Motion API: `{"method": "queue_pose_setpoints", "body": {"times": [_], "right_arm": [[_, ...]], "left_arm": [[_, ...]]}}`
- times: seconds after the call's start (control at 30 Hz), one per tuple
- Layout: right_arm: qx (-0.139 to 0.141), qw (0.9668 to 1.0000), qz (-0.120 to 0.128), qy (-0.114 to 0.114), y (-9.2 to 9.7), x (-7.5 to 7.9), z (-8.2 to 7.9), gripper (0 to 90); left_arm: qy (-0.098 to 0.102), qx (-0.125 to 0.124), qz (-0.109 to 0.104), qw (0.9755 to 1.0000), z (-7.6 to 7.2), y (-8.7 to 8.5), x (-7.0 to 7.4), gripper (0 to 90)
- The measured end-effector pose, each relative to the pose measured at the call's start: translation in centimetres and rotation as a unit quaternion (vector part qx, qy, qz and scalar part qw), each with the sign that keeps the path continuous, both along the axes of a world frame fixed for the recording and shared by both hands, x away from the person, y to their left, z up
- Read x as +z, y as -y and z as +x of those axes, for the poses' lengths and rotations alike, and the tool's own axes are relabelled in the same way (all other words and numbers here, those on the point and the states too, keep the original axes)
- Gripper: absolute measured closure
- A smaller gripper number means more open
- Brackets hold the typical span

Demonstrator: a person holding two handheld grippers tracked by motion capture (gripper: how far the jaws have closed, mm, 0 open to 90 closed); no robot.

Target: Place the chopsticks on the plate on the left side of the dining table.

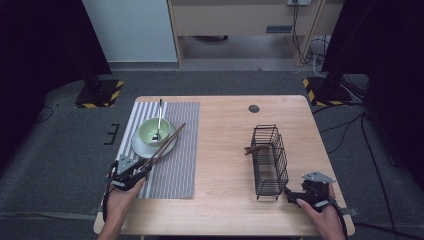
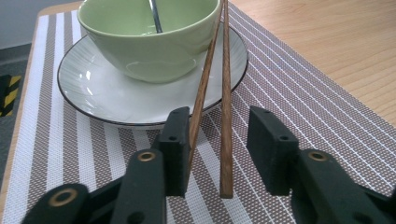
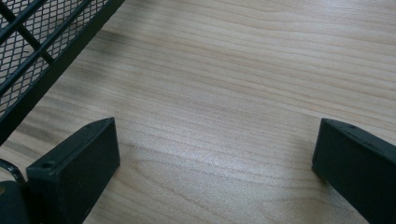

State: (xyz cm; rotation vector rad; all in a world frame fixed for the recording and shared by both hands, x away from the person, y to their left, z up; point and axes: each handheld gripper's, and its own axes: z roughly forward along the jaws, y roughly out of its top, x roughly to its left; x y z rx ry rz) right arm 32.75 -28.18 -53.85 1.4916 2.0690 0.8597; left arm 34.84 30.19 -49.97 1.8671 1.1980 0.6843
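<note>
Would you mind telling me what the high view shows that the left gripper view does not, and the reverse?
Only the high view takes in the black wire basket, the right gripper beside it, and the person's left hand.

Only the left gripper view reveals that the left gripper stands open, one chopstick against a pad, the other lying free between.

Both show the green bowl with its spoon, the plate, the striped mat and the wooden table.

Black wire basket on the wooden table, brown utensil handle protruding from it.
</note>
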Motion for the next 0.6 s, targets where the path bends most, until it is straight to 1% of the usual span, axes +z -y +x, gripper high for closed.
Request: {"method": "queue_pose_setpoints", "body": {"times": [0.2, 0.27, 0.3, 0.33, 0.4, 0.43, 0.5, 0.6], "right_arm": [[0.000, 1.0000, 0.000, 0.000, 0.00, 0.00, 0.00, 0.8], [0.000, 1.0000, 0.000, 0.000, 0.00, 0.00, 0.00, 0.8], [0.000, 1.0000, 0.000, 0.000, 0.00, 0.00, 0.00, 0.8], [0.000, 1.0000, 0.000, 0.000, 0.00, 0.00, 0.00, 0.8], [0.000, 1.0000, 0.000, 0.000, 0.00, 0.00, 0.00, 0.8], [0.000, 1.0000, 0.000, 0.000, 0.00, 0.00, 0.00, 0.8], [0.000, 1.0000, 0.000, 0.000, 0.00, 0.00, 0.00, 0.8], [0.000, 1.0000, 0.000, 0.000, 0.00, 0.00, 0.00, 0.8]], "left_arm": [[0.001, 0.001, -0.002, 1.0000, 0.13, -0.25, 0.01, 50.1], [0.000, 0.001, -0.003, 1.0000, 0.19, -0.30, -0.08, 46.6], [-0.002, 0.002, -0.003, 1.0000, 0.23, -0.35, -0.14, 42.8], [-0.003, 0.003, -0.003, 1.0000, 0.26, -0.38, -0.16, 42.8], [-0.002, 0.006, -0.005, 1.0000, 0.28, -0.44, -0.24, 38.1], [-0.001, 0.008, -0.004, 1.0000, 0.28, -0.46, -0.26, 38.1], [-0.002, 0.009, -0.004, 0.9999, 0.29, -0.52, -0.34, 34.0], [-0.004, 0.010, -0.006, 0.9999, 0.28, -0.57, -0.48, 32.2]]}}
